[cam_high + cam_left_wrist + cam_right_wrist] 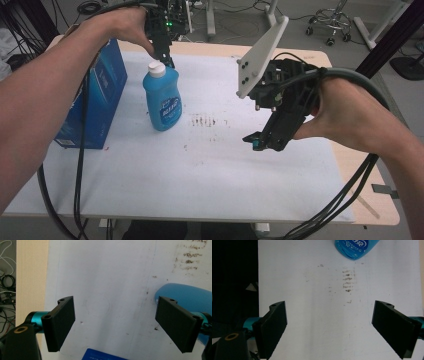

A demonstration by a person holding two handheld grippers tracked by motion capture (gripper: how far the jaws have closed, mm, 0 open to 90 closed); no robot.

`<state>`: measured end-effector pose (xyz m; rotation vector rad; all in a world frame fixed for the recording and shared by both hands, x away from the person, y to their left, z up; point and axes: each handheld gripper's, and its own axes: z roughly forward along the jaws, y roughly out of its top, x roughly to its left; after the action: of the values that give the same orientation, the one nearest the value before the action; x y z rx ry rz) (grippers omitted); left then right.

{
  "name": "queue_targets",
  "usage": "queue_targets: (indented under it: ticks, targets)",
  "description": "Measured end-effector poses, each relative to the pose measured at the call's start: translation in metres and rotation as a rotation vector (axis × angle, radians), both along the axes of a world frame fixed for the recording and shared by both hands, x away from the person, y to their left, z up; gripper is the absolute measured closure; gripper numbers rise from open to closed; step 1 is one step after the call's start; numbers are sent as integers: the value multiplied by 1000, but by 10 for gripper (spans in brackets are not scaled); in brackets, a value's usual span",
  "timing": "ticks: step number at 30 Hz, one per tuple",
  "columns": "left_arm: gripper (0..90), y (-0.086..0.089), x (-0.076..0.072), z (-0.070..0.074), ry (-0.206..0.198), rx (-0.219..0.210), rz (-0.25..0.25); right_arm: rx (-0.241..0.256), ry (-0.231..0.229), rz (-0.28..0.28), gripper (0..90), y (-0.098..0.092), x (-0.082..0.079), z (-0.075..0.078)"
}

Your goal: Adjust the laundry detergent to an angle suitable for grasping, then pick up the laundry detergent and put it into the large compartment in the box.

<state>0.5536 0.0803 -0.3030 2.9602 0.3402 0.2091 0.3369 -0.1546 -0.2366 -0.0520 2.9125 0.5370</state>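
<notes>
A blue bottle (162, 100) with a white cap stands upright on the white table cover (210, 170), left of centre. My left gripper (165, 52) hangs just behind and above its cap. In the left gripper view this gripper (122, 325) is open, and the bottle (185, 293) lies behind the right-hand jaw, not between the two. My right gripper (262, 140) hovers over the middle right of the table. It stands open (337, 330) with bare cover between its jaws, and the bottle's base (355, 247) is far ahead at the top.
A tall blue box (97, 97) stands at the table's left, close beside the bottle; its edge (102, 356) also shows. Brown stains (205, 121) mark the cover right of the bottle. Black cables (80, 165) trail off the front left and front right.
</notes>
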Motion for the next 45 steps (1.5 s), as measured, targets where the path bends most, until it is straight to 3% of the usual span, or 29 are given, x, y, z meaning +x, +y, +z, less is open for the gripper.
queue_targets:
  ticks: [5,8,13,18,23,29,34,38,40,45]
  targets:
    - [163,-1,1,1,3,2,3,-2,0,7,120,-1,0,0]
    - [163,0,4,2,-3,-11,35,-11,-2,7,120,-1,0,0]
    - [163,-1,-1,6,-9,6,32,-6,-5,-1,120,-4,0,1]
    - [163,0,-6,14,-21,-20,33,-5,-9,4,120,-3,-1,1]
    - [163,3,-8,14,-20,-7,28,-5,-11,12,120,-1,-3,-1]
    - [163,9,-10,23,-35,-50,48,-7,-7,10,120,-1,-3,-1]
    - [164,12,-12,27,-25,-46,58,-6,-9,5,120,-1,-2,-1]
    - [164,18,-17,37,-48,-49,92,-11,-4,12,120,1,-2,-1]
    - [163,22,-22,49,-57,-77,136,-16,-2,12,120,3,-2,-3]
    - [164,29,-31,62,-42,-93,207,-23,-1,14,120,3,-3,-3]
